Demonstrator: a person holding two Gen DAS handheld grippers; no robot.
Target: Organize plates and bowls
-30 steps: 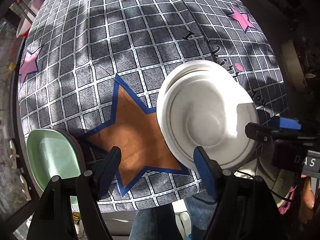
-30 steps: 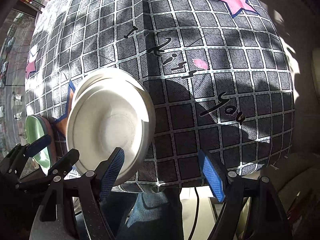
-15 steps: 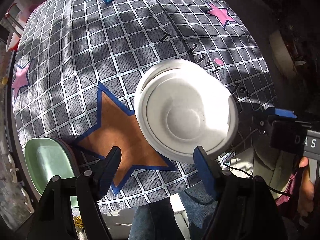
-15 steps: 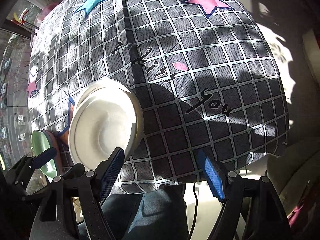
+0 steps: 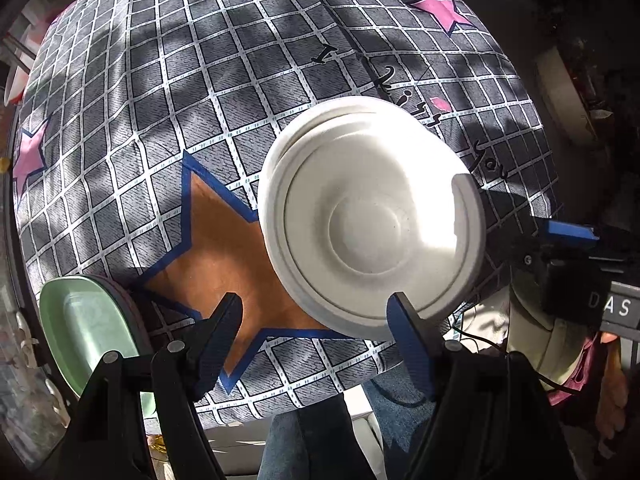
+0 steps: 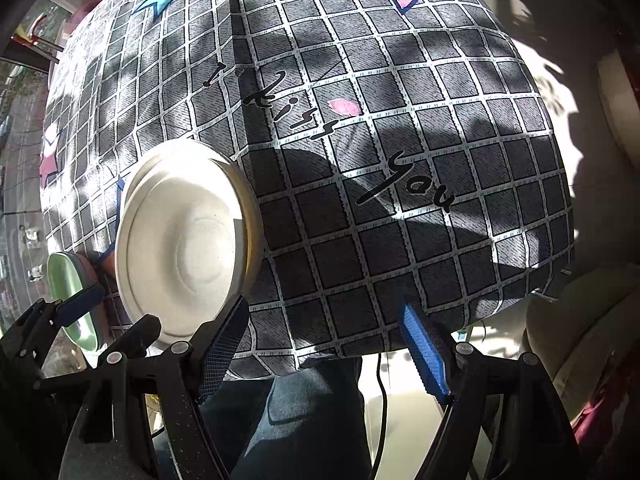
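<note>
A stack of white plates with a white bowl [image 5: 368,220] on top sits near the front edge of the table; it also shows in the right wrist view [image 6: 184,248]. A green dish [image 5: 84,332] lies at the front left corner, on a grey-rimmed one; it shows in the right wrist view [image 6: 70,292] too. My left gripper [image 5: 316,340] is open and empty, just in front of the white stack. My right gripper [image 6: 324,344] is open and empty, to the right of the stack, over the table's front edge.
The table wears a grey checked cloth [image 6: 400,140] with stars and black lettering. An orange star [image 5: 224,256] lies between the two stacks. The person's jeans [image 6: 304,412] show below the front edge. A cream seat [image 6: 580,340] stands at the right.
Both grippers shifted slightly above the table edge; the white stack now looms a little larger and more central in the left wrist view. Nothing was grasped or released.
</note>
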